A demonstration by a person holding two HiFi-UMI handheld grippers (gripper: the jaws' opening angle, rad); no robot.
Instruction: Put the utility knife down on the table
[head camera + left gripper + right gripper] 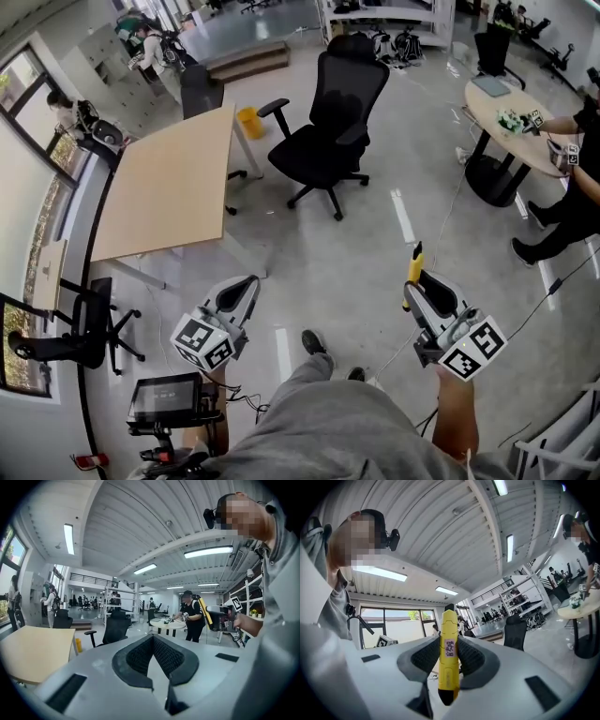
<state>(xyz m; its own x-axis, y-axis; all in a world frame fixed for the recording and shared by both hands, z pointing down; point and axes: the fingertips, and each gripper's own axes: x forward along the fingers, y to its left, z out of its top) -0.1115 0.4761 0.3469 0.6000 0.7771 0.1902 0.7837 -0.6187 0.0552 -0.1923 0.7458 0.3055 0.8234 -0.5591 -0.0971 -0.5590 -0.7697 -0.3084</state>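
- Carrying step: yellow utility knife [448, 658] clamped upright between jaws of right gripper [417, 283], above bare floor, well apart from wooden table [169, 187].
- Left gripper [248, 284] clenched on nothing.
- Next, probably: swing left over tabletop, lower, release.

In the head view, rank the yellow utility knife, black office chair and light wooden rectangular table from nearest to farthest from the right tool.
1. yellow utility knife: clamped in the right tool itself.
2. black office chair: on the floor ahead, slightly left.
3. light wooden rectangular table: far left, beyond the chair's near side.
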